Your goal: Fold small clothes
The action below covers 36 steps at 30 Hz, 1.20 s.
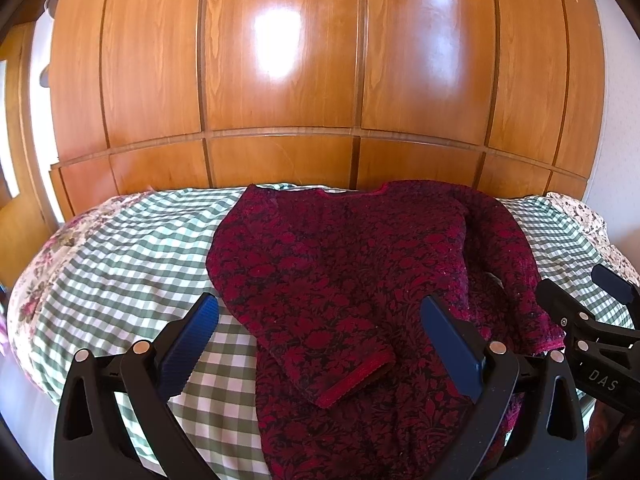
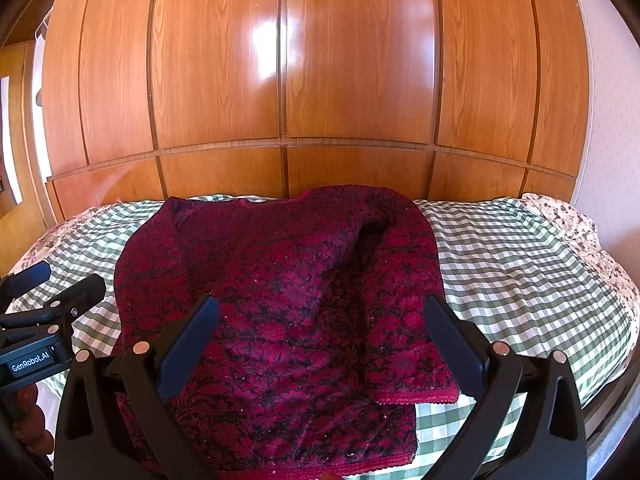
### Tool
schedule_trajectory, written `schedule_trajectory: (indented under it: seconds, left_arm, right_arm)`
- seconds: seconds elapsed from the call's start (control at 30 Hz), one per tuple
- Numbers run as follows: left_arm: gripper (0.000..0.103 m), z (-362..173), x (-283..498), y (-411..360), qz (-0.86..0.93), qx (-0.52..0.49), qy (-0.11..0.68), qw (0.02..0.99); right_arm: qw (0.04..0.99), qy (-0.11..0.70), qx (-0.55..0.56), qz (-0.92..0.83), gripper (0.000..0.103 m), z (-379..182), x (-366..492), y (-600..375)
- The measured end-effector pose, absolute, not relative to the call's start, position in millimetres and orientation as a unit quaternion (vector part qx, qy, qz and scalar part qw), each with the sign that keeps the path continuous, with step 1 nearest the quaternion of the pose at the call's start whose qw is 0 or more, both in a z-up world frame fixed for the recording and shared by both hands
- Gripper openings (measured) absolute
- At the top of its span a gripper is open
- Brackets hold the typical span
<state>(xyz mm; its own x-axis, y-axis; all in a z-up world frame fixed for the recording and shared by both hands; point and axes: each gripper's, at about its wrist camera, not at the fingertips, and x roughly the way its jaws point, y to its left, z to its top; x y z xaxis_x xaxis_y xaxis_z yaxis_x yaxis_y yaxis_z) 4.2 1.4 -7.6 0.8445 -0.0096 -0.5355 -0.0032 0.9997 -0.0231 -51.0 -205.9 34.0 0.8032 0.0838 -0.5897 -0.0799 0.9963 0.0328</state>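
Observation:
A dark red floral sweater lies flat on the bed, neck toward the wardrobe, both sleeves folded in over the body. It also shows in the right wrist view. The left sleeve's cuff rests on the body; the right sleeve's cuff lies near the hem. My left gripper is open and empty above the sweater's left side. My right gripper is open and empty above the sweater's lower middle. Each gripper shows at the edge of the other's view, the right one and the left one.
The bed has a green-and-white checked cover with floral fabric at its sides. A glossy wooden wardrobe stands right behind the bed. The bed's near edge drops off at lower right.

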Motion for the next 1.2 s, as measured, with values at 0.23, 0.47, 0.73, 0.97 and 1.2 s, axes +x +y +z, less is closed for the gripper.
schedule_trajectory:
  seconds: [0.23,0.47,0.73,0.97,1.2]
  left_arm:
    - [0.1,-9,5,3,-0.005,-0.017,0.286,0.958]
    - [0.1,-12,8,5,-0.006,-0.023,0.295,0.955]
    - [0.1,-24,20,15,-0.025,-0.054,0.329,0.942]
    - [0.1,-42,36,26,-0.02,-0.077,0.367,0.927]
    - [0.1,-64,54,33,0.018,-0.048,0.375,0.926]
  right_arm:
    - [0.945,0.323,0.001,0.042,0.101,32,-47,-205]
    - [0.945,0.326,-0.004,0.04,0.101,31,-48,-204]
    - [0.938,0.346,-0.006,0.03,0.101,22,-41,-206]
    - [0.924,0.383,-0.004,0.006,0.101,3,-26,-220]
    - [0.909,0.414,0.002,-0.043,0.101,-16,-6,-252]
